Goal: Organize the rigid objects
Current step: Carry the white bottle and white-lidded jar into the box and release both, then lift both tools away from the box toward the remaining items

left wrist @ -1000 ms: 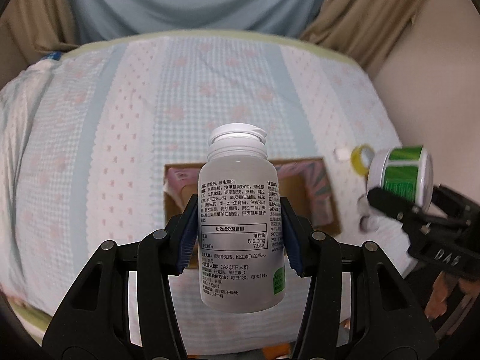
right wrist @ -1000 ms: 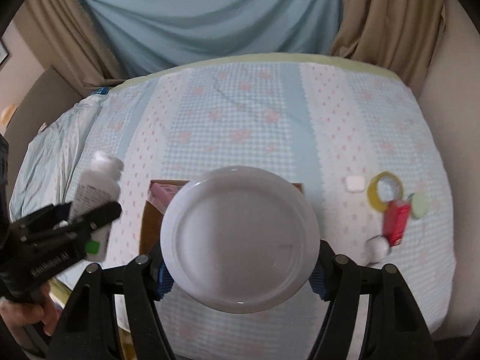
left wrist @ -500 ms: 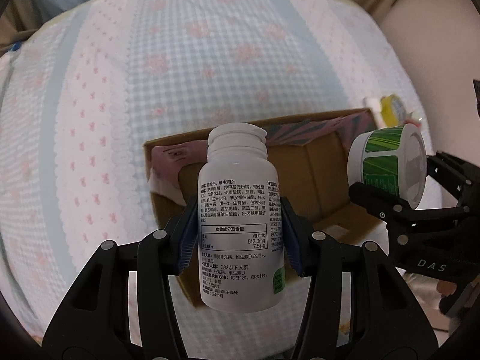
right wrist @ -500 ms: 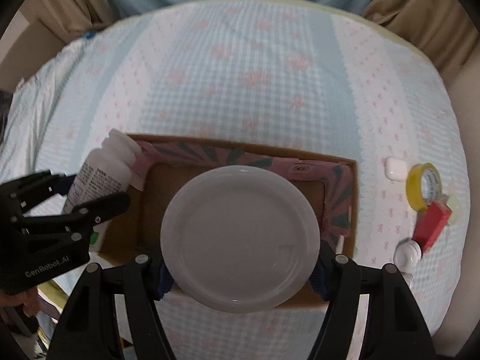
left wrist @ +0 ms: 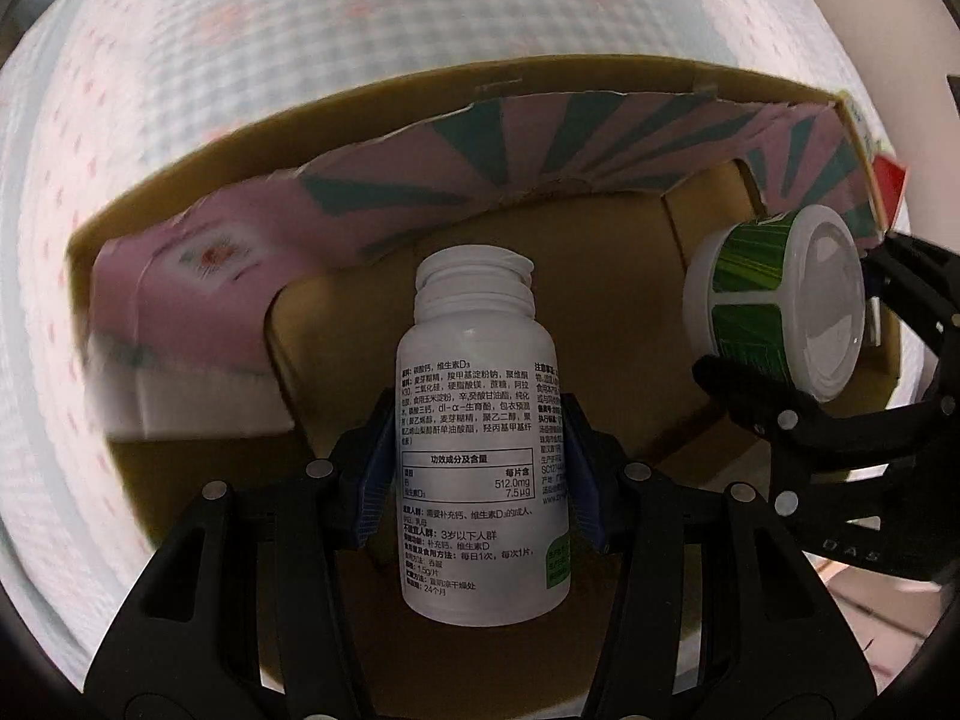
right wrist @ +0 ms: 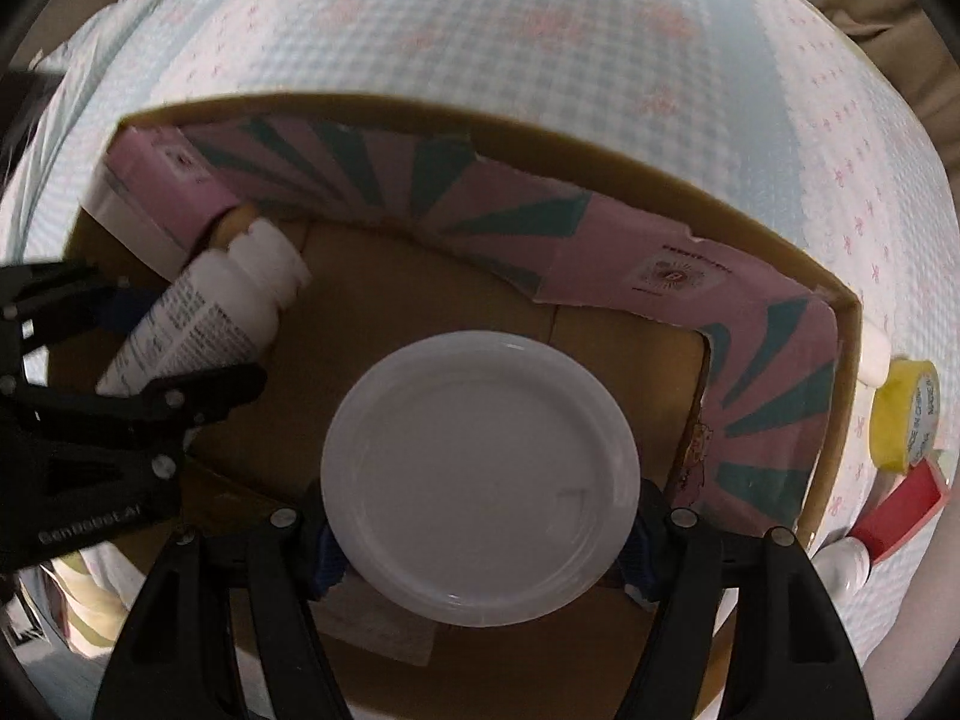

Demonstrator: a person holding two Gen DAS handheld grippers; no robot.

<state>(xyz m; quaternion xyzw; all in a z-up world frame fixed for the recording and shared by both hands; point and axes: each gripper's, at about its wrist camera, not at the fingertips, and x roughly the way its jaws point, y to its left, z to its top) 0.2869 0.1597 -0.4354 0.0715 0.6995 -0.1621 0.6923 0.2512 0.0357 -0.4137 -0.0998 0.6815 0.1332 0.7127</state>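
Nearest, the left tool (left wrist: 480,468) is clamped by its blue pads on a white plastic supplement bottle with a printed label (left wrist: 480,468), held upright over the open brown cardboard box (left wrist: 372,102). Just to its right, the right tool (right wrist: 483,531) is closed on the sides of a round white-lidded tub with a green label (right wrist: 480,480), also held above the box's bare floor. The box's inner flaps show a pink and teal sunburst print. Beyond the box's right wall, on the bed's pale blue checked cover with pink flowers (right wrist: 540,30), lie a yellow tape roll (right wrist: 906,414), a red block (right wrist: 894,510) and a small white cap (right wrist: 843,561).
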